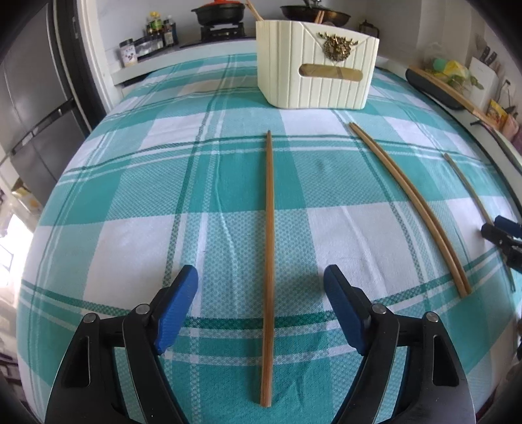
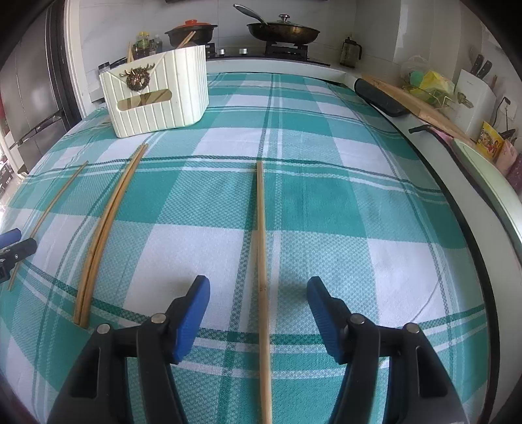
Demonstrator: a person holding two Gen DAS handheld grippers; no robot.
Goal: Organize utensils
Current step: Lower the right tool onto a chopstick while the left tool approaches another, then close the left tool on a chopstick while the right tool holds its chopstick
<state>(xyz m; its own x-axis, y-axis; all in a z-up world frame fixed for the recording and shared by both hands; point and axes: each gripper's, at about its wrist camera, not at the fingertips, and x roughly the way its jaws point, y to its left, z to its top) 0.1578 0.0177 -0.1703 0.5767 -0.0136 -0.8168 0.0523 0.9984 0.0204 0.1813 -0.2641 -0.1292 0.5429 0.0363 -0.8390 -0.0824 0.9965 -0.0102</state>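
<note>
Left claw (image 1: 261, 310): bottom of the left wrist view, blue pads spread wide, nothing gripped, pads clear of the wood.
Single chopstick (image 1: 268, 221): lies flat on the cloth, runs from the bottom centre up the middle of the frame, its lower part passing between the left pads without touching them.
Chopstick pair (image 1: 411, 205): right of centre, two sticks side by side and touching, slanting from mid-right toward the lower right.
Thin stick (image 1: 466, 186): far right edge, apart from the pair.
Holder (image 1: 316, 65): cream ribbed box, top centre, upright on the cloth, a gold ornament on its front, chopstick ends sticking out of the top.
Tablecloth (image 1: 146, 202): teal and white check, covers the whole table.
Right claw (image 2: 257, 310): bottom of the right wrist view, pads parted to a medium gap, holding nothing.
Right-view chopstick (image 2: 262, 261): flat on the cloth, runs up the centre, lower part between the pads, no contact.
Pair, right view: left of centre, slanting toward the holder in the upper left.
Left claw, right view: tip only, at the far left edge.
Stove pans (image 2: 284, 31): top centre, behind the table.
</note>
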